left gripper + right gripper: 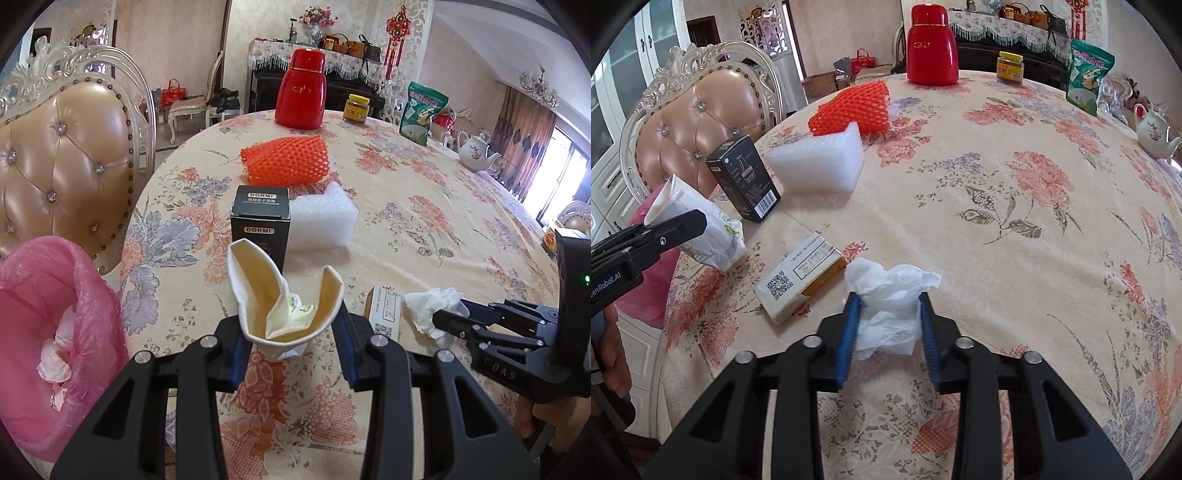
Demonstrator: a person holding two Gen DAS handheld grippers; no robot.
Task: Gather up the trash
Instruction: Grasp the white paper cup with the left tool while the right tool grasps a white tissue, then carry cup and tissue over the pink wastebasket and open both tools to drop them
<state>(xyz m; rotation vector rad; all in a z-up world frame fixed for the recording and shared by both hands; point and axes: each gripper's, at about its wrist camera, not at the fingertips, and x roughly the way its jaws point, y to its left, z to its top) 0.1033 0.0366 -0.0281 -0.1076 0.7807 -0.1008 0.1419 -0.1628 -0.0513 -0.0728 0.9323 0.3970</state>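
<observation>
My left gripper [291, 332] is shut on a crushed white paper cup [284, 291], whose mouth is squeezed into a fold. The right wrist view shows the same cup [705, 229] tilted over the table's left edge. My right gripper [889, 306] is shut on a crumpled white tissue [894, 284] that lies on the flowered tablecloth [997, 229], both blue pads pressing its sides. In the left wrist view that tissue [428, 302] sticks out of the right gripper [452, 321]. A bin lined with a pink bag [48, 295] stands low at the left, with tissues inside.
A small white and yellow box [801, 280] lies between the grippers. Behind it are a black box [744, 177], a white foam block [820, 166] and an orange foam net [853, 107]. At the far edge stand a red flask [932, 44], a jar [1010, 68], a green bag [1087, 77] and a teapot [1152, 129]. A padded chair [62, 162] stands left.
</observation>
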